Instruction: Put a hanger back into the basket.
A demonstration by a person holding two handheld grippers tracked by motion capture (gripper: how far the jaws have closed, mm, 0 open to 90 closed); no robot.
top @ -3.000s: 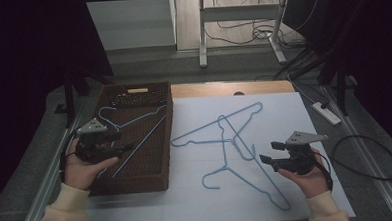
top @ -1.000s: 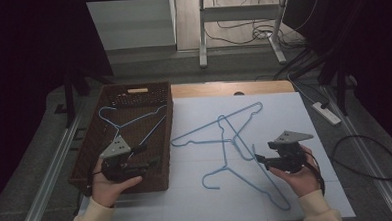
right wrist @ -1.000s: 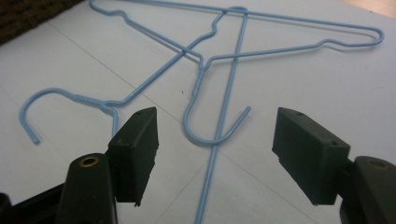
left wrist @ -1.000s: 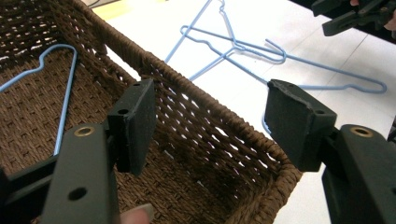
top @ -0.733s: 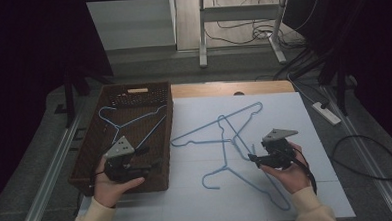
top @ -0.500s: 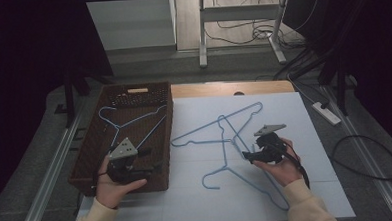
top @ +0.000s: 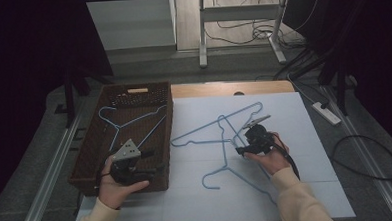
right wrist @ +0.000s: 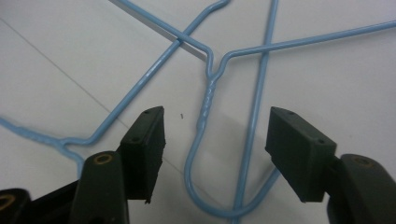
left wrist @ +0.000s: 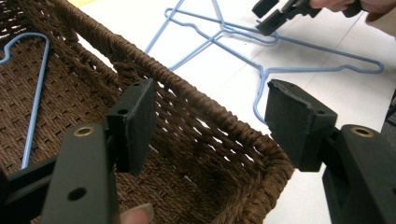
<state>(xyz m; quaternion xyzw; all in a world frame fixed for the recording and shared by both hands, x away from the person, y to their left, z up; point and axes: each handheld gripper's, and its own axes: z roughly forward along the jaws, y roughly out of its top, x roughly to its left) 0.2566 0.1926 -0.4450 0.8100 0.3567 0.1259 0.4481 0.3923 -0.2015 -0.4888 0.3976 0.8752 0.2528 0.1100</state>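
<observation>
Place: a lab or recording studio set up for filming handwork, not a home.
Surroundings: black curtains (top: 36,52) hang on both sides and shut the work area off in the dark.
Table: a table (top: 233,89) with a wooden top, covered by a white sheet (top: 296,151) and lit from above.
Frame: metal rails (top: 49,179) run along the table's sides.
Floor: grey floor with loose cables (top: 241,36), a power strip (top: 325,113) and the legs of a metal stand (top: 201,32) behind the table.
</observation>
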